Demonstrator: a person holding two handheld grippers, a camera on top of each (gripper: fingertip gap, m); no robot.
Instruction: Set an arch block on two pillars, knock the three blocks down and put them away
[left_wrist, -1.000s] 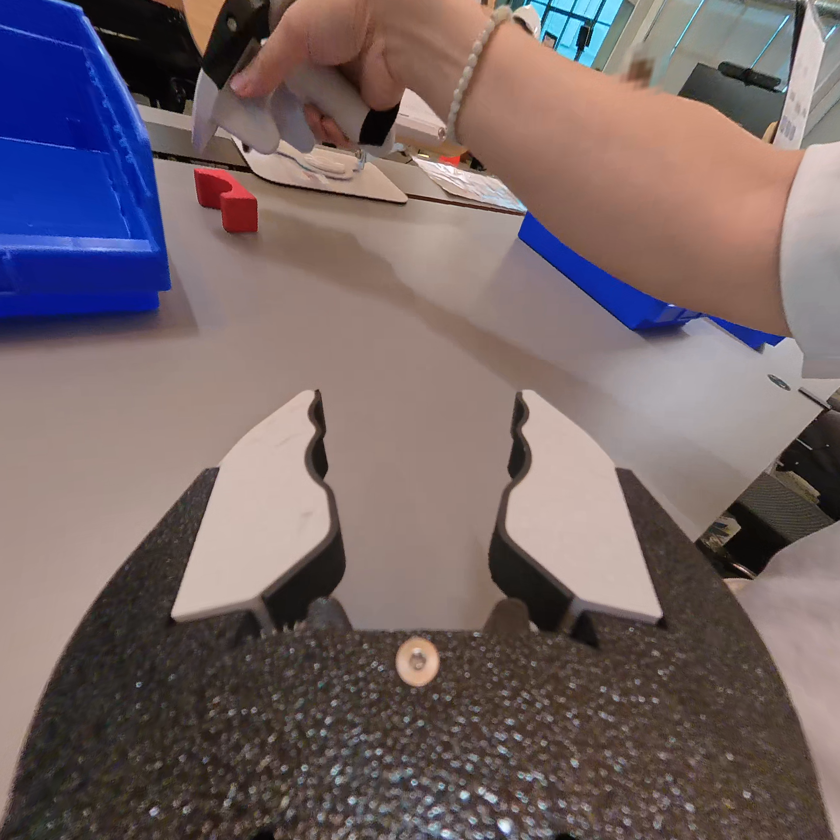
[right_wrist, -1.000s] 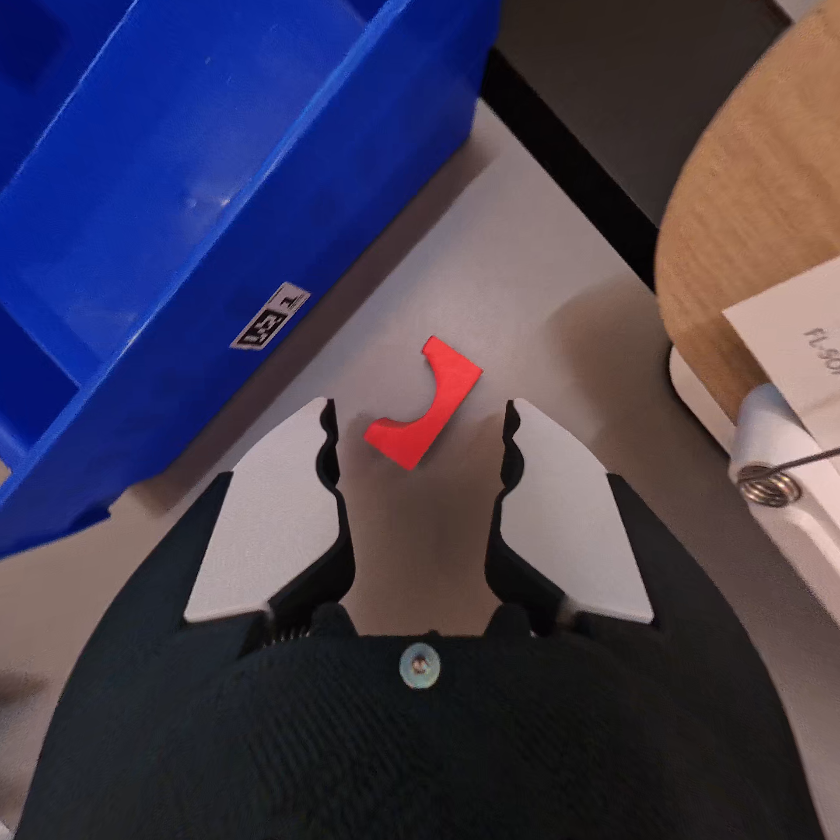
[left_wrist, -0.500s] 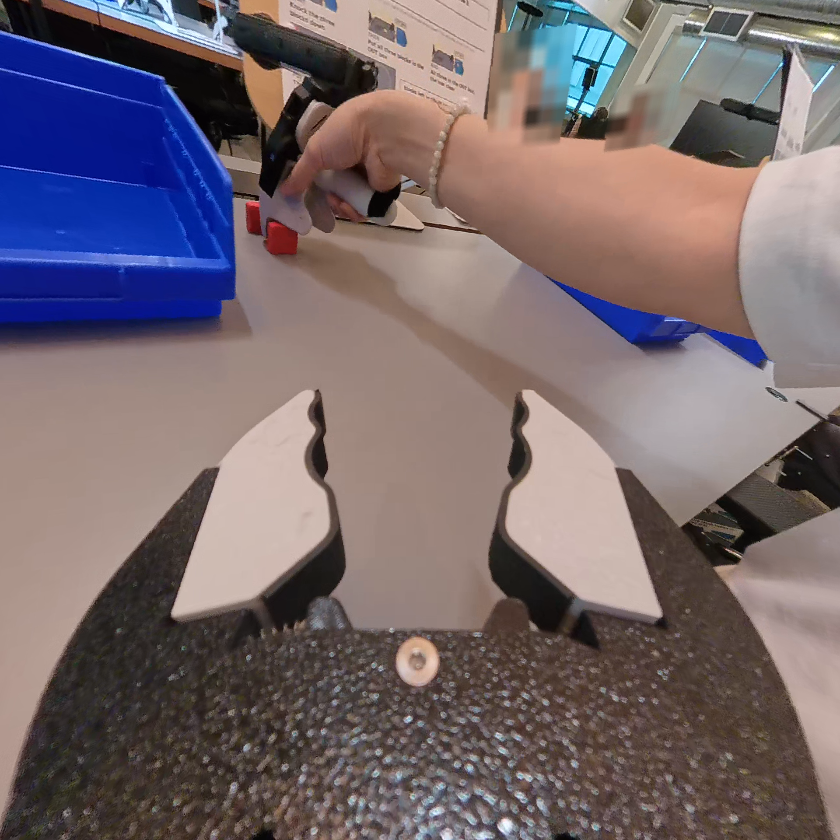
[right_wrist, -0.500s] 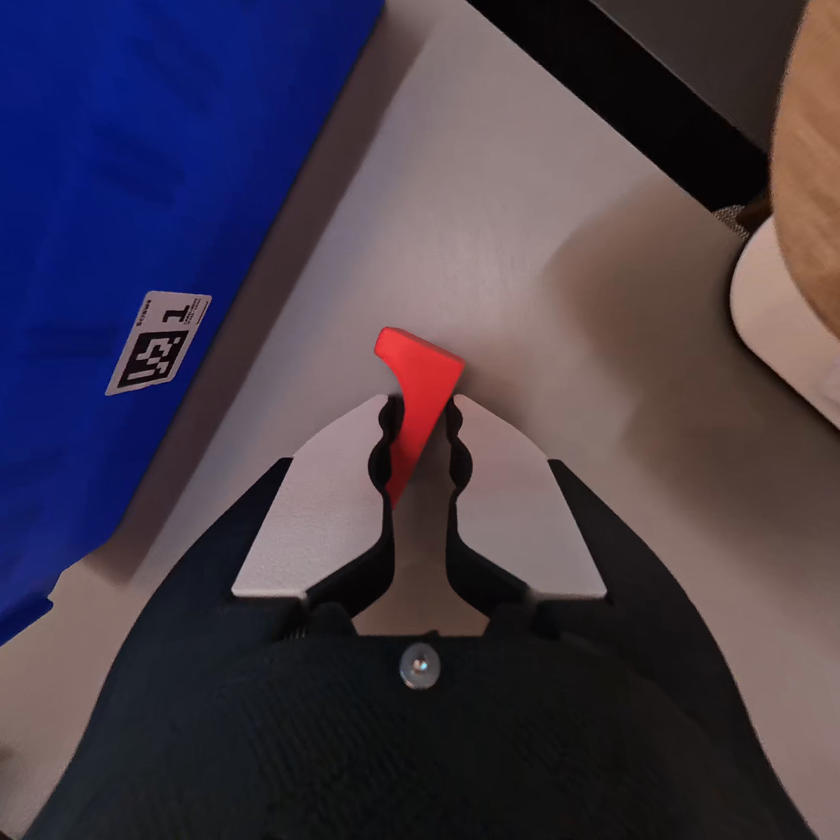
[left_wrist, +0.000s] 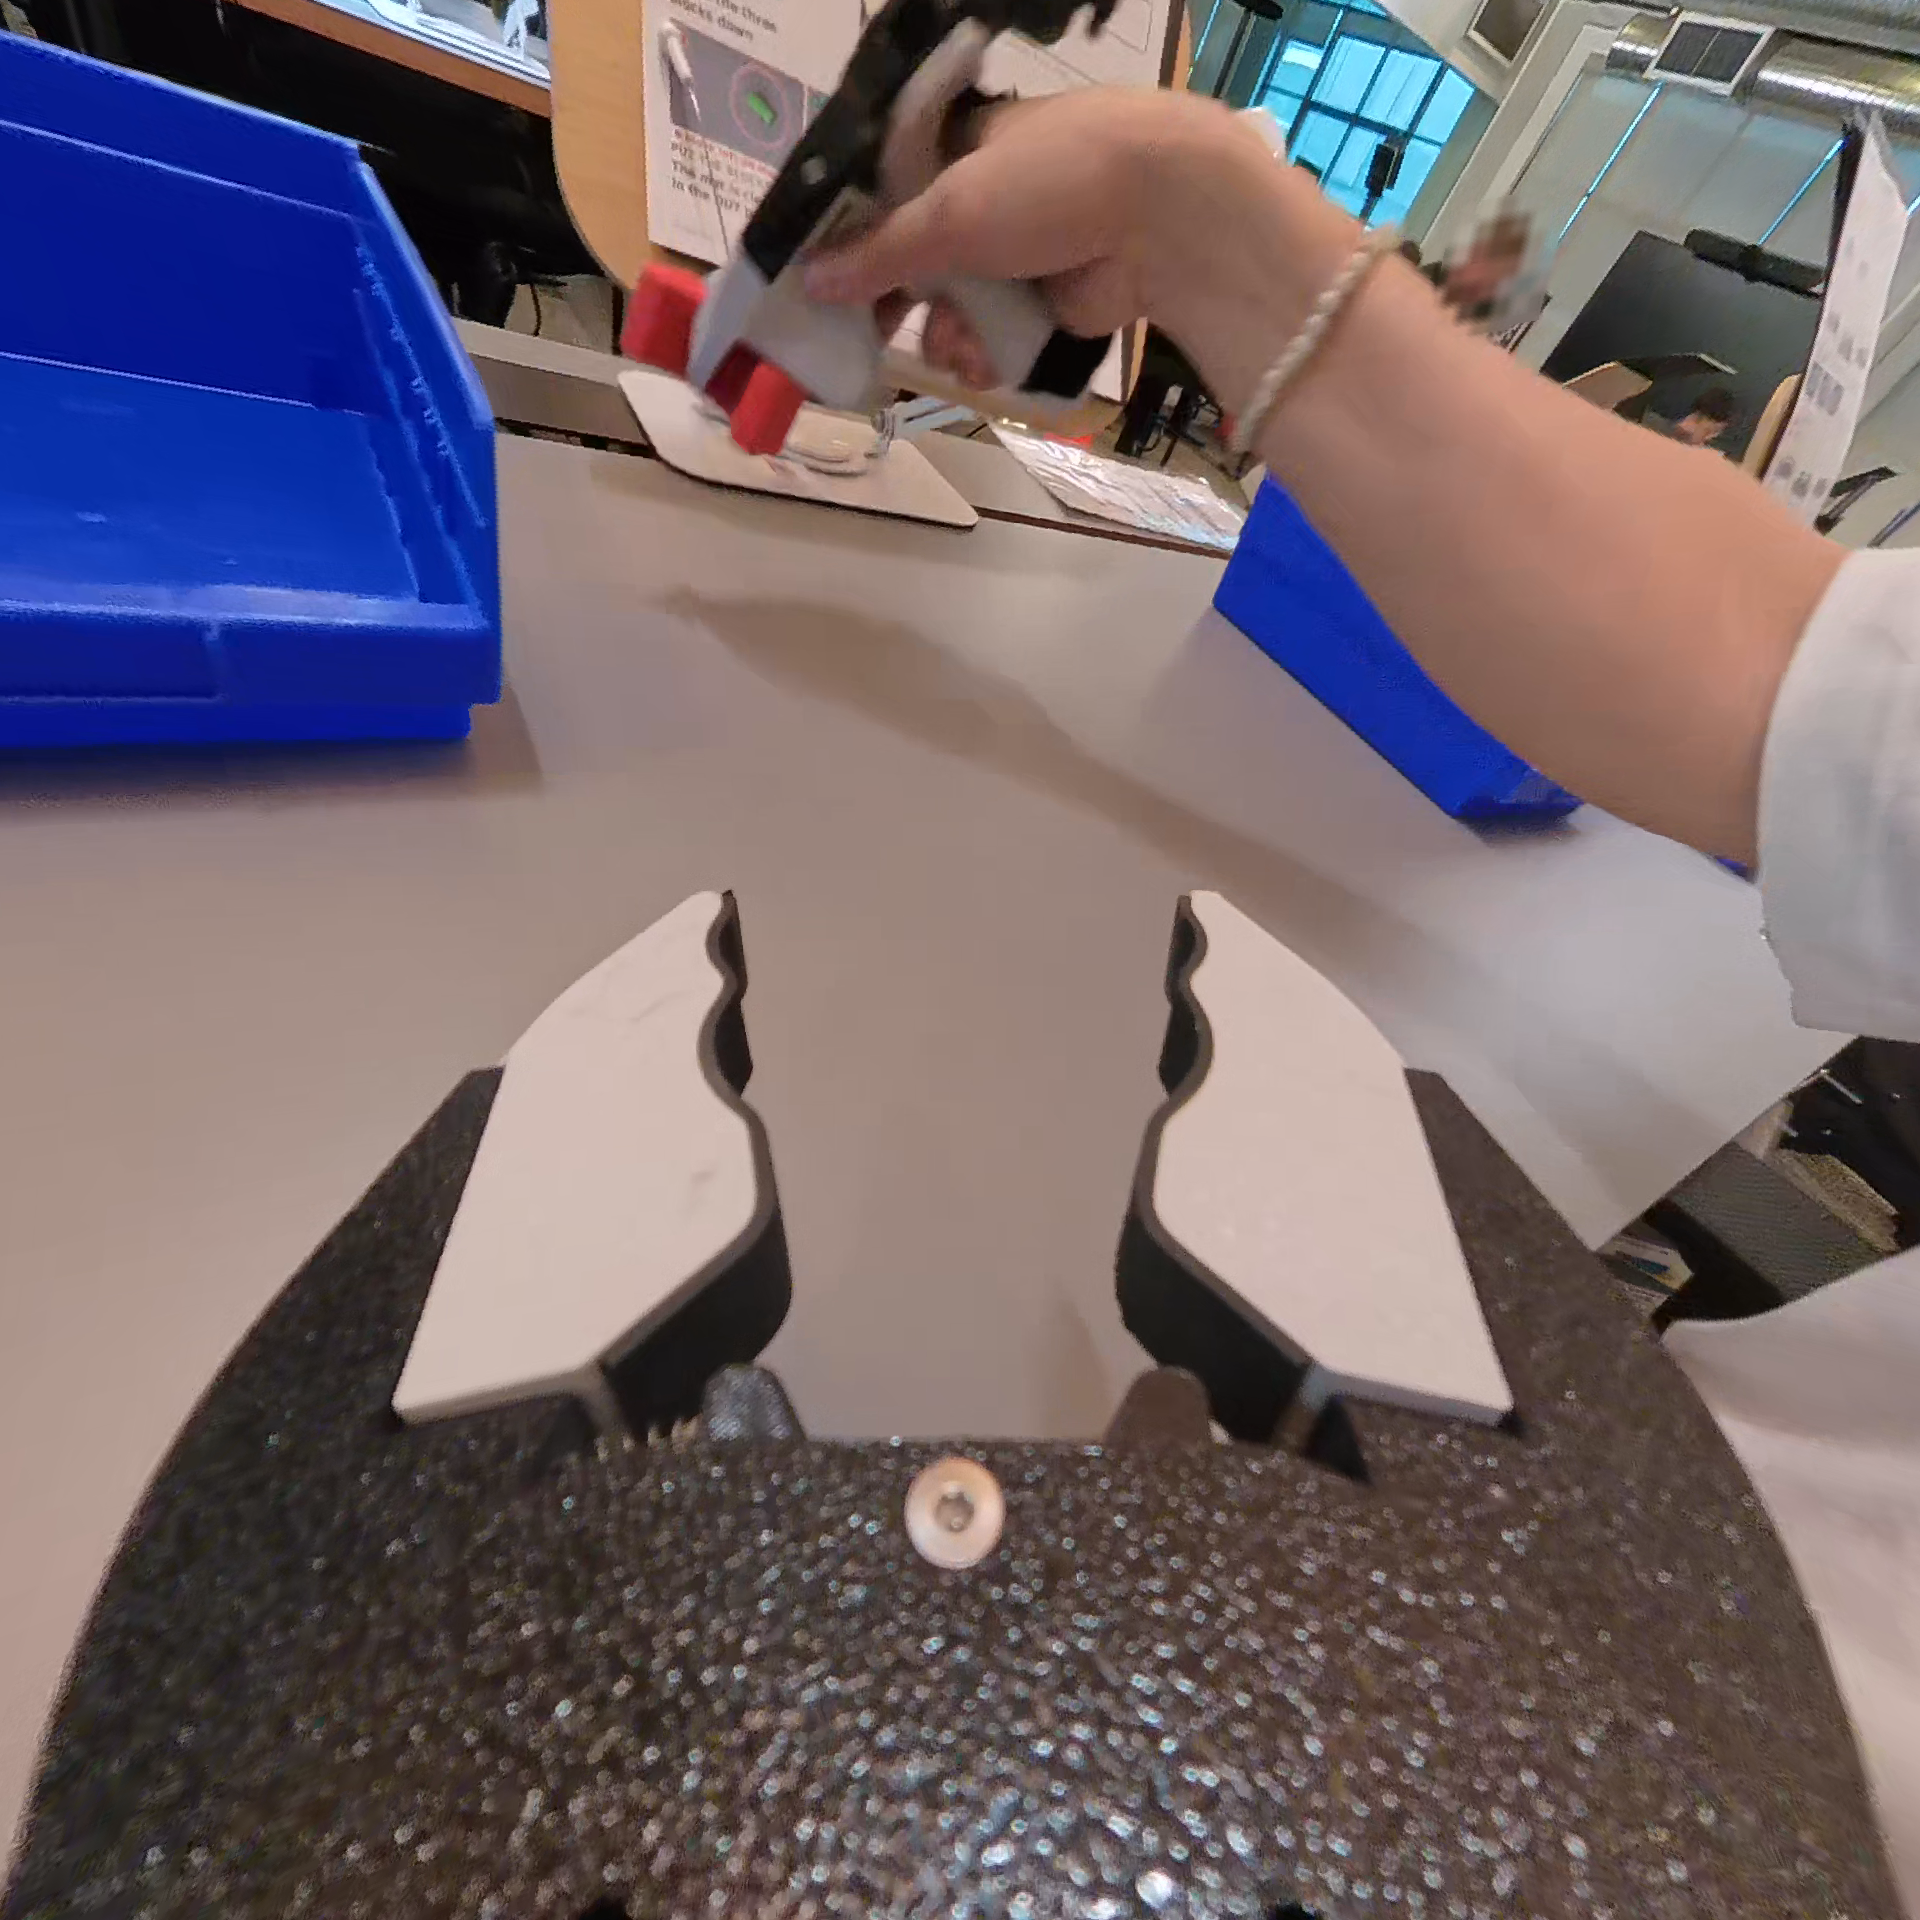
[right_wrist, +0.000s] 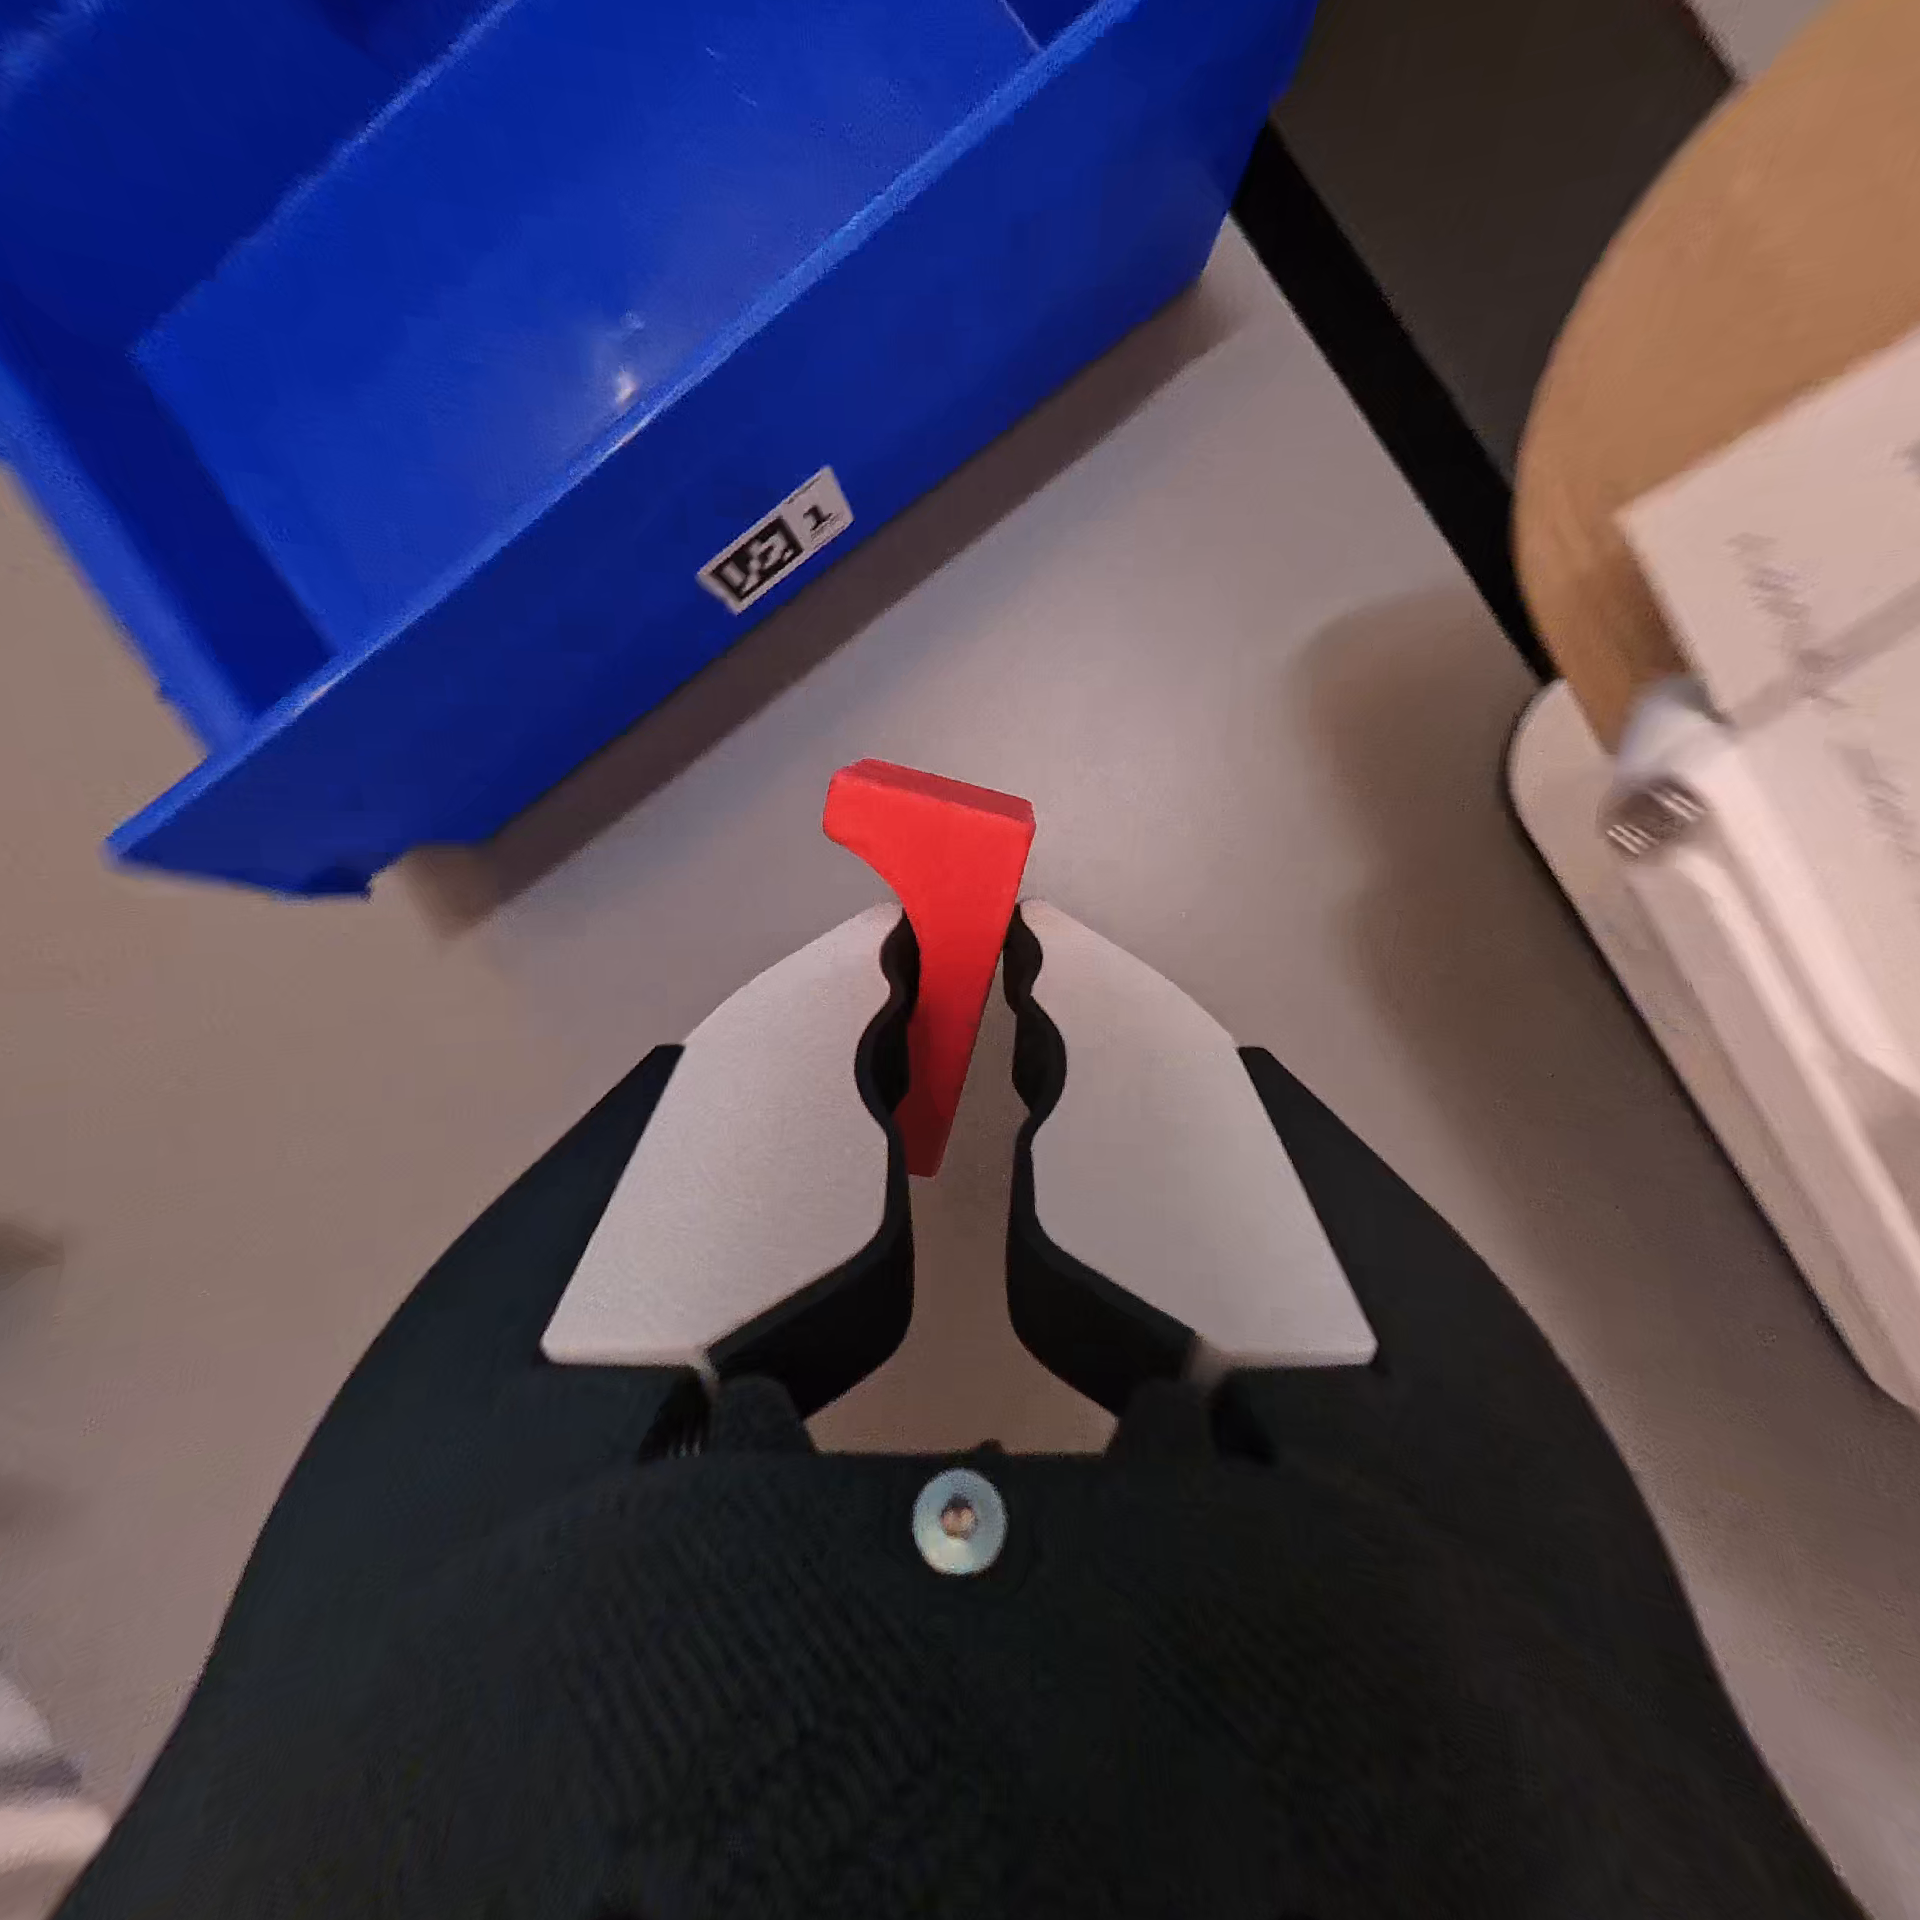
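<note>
My right gripper (right_wrist: 958, 925) is shut on a red curved block (right_wrist: 940, 914) and holds it above the grey table (right_wrist: 1195, 790), next to a blue bin (right_wrist: 582, 343). In the left wrist view the same red block (left_wrist: 764, 405) hangs in the right gripper (left_wrist: 732, 364), lifted off the table at the far side and held by a person's hand (left_wrist: 1049, 208). My left gripper (left_wrist: 956, 966) is open and empty, low over the bare grey table (left_wrist: 831, 748), far from the block.
A blue bin (left_wrist: 208, 499) stands at the left and a second blue bin (left_wrist: 1382, 686) at the right under the person's arm. A white stand with a clip and paper (right_wrist: 1766, 883) and a wooden board (right_wrist: 1683, 312) sit at the table's far edge. About 30 centimeters separates my left fingertips from my right.
My right gripper closed on the red block and lifted it off the table. My left gripper stayed open in place.
</note>
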